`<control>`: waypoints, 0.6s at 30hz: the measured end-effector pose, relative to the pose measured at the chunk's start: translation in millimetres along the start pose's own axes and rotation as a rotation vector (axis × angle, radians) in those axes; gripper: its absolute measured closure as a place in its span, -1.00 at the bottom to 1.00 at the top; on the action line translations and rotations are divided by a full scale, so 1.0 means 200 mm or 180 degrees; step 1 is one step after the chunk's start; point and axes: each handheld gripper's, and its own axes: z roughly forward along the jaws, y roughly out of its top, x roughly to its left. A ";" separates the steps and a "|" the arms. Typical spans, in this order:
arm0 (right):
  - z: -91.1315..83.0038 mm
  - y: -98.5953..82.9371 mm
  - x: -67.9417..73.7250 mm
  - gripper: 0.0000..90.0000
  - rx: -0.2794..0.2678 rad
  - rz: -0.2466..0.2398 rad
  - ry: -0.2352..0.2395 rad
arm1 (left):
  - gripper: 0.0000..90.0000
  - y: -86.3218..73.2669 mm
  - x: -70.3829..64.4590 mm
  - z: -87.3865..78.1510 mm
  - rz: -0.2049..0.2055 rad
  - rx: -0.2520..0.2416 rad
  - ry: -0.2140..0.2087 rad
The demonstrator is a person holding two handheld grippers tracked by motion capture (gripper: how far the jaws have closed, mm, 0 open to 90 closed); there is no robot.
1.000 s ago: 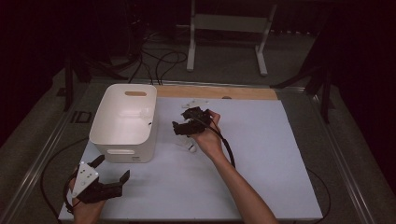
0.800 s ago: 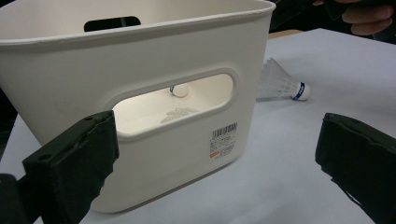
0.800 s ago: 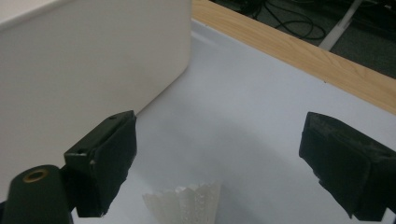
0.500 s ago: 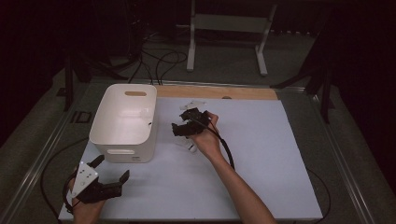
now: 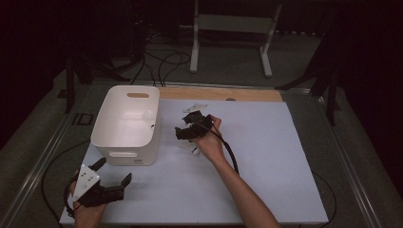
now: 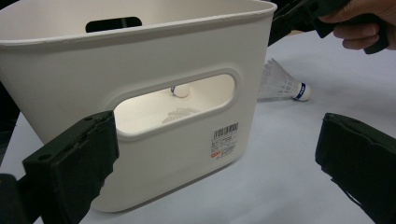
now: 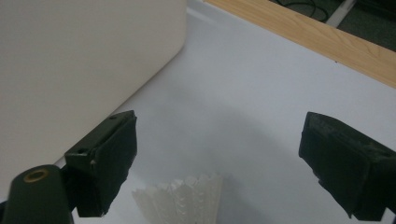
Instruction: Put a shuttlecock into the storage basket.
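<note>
In the high view the right tool is over the middle of the desk, just right of the white bin, and the left tool is at the near left corner; both have their jaws wide apart and hold nothing. The right gripper view shows a white shuttlecock lying on the desk between its jaws. The left gripper view shows through the bin's handle slot a second shuttlecock inside.

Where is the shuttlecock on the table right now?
The shuttlecock lies on the table right of the white bin, below the open right gripper.
</note>
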 end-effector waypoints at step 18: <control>0.04 -0.02 -0.01 -0.75 0.0093 0.0041 -0.0007 | -1.00 0.00 0.00 0.00 0.0001 0.0005 0.0000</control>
